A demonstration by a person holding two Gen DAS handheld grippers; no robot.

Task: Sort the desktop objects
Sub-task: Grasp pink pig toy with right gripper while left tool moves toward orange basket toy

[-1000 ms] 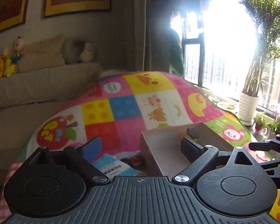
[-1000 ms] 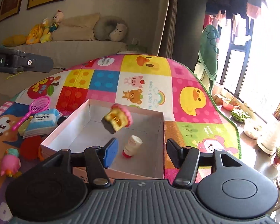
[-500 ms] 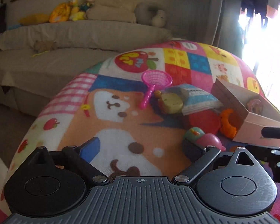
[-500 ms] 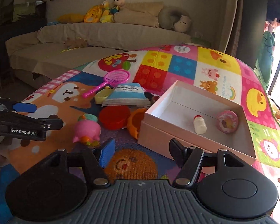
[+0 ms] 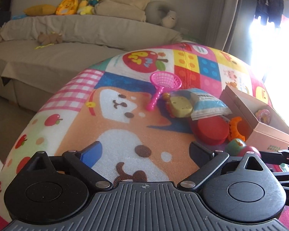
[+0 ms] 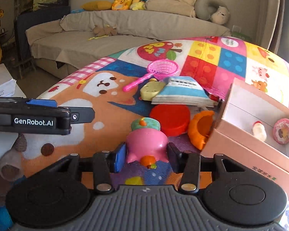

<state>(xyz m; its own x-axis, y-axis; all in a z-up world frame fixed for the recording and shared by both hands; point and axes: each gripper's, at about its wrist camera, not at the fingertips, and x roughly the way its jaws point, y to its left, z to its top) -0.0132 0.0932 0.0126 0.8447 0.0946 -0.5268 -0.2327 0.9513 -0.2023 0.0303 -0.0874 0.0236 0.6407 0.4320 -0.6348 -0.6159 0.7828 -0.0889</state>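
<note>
Left gripper [image 6: 48, 113] reads "GenRobot.AI"; mat's apple [image 5: 144, 60] reads "PRT".

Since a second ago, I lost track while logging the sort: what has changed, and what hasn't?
The right gripper dropped the donut toy into the pink box, swung left and came down around the pink pig toy, its fingers flanking it but not clearly clamped. The left gripper turned from the box to the mat, open and empty. The small bottle stays in the box; the pink racket stays put.
</note>
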